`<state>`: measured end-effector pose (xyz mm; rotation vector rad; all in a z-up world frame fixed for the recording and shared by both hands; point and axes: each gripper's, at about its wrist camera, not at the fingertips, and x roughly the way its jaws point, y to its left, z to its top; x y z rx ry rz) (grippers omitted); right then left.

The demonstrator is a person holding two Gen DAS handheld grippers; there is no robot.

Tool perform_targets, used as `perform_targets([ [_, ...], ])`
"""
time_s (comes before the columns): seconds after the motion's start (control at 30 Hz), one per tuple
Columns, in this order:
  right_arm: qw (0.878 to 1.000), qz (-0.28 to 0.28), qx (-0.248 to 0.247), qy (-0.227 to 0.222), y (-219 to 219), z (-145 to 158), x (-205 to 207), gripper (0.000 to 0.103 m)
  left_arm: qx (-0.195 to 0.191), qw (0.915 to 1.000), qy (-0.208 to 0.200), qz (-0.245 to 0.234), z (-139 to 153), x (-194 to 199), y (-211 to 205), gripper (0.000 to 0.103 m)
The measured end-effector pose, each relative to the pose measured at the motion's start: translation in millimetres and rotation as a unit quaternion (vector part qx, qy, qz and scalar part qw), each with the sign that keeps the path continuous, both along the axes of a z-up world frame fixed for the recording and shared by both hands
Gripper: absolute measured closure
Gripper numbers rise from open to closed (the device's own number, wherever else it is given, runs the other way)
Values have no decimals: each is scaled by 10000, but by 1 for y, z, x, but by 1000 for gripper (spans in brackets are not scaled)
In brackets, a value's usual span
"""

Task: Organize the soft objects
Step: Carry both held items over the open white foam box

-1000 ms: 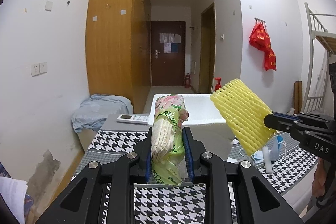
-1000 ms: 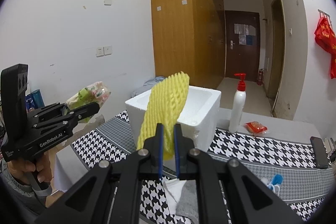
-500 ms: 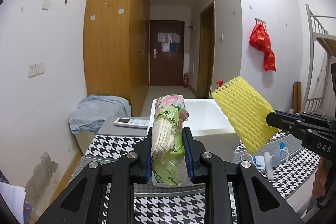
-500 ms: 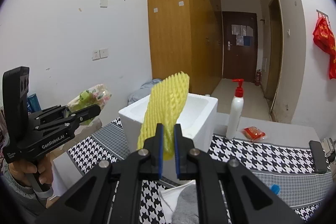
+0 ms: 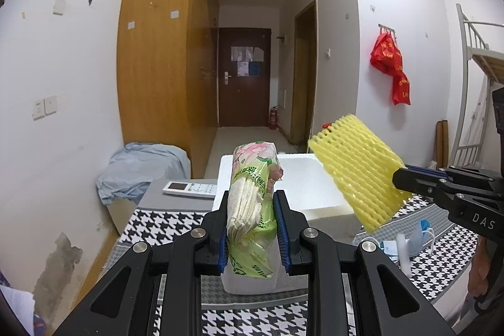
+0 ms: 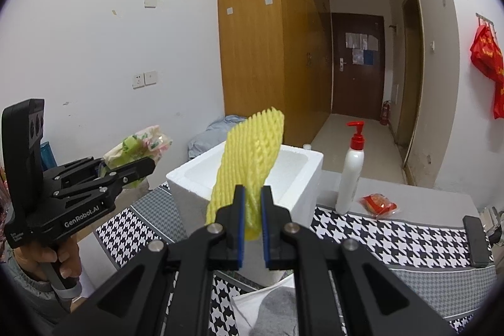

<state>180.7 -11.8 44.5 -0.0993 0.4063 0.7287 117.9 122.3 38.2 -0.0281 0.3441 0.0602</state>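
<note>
Above foam box (image 6: 302, 161) | yellow foam net (image 6: 252, 159) upright, leaning right

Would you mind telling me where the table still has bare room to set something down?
Free: inside the foam box, and the checked cloth between the box and black bar. Crowded: around the masks, and the sock in front.

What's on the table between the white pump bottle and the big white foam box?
Nothing: in the right wrist view, only bare grey table separates the white pump bottle with red top from the white foam box.
</note>
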Motion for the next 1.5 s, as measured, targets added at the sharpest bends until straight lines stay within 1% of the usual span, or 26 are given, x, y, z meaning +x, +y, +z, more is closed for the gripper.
perform_targets([
  [0.2, 10000, -51, -78, -12, 5, 6, 8, 91, -13, 10000, 35, -69, 4, 14, -1, 77],
  [0.43, 10000, -81, -44, -24, 9, 12, 17, 91, -39, 9999, 76, -88, 6, 28, 0, 77],
  [0.63, 9997, -213, -44, 78, 8, 10, 33, 91, -4, 9998, 110, -135, 7, 39, -1, 77],
  [1.03, 9994, -267, -130, 163, 16, 9, 53, 91, -45, 9995, 248, -176, 5, 62, 2, 77],
  [1.2, 9992, -257, -166, 248, 22, 7, 61, 91, -41, 9996, 233, -178, 6, 65, 5, 77],
  [1.5, 9988, -80, -276, 389, 39, -1, 68, 91, -45, 9997, 213, -123, 6, 63, 6, 77],
])
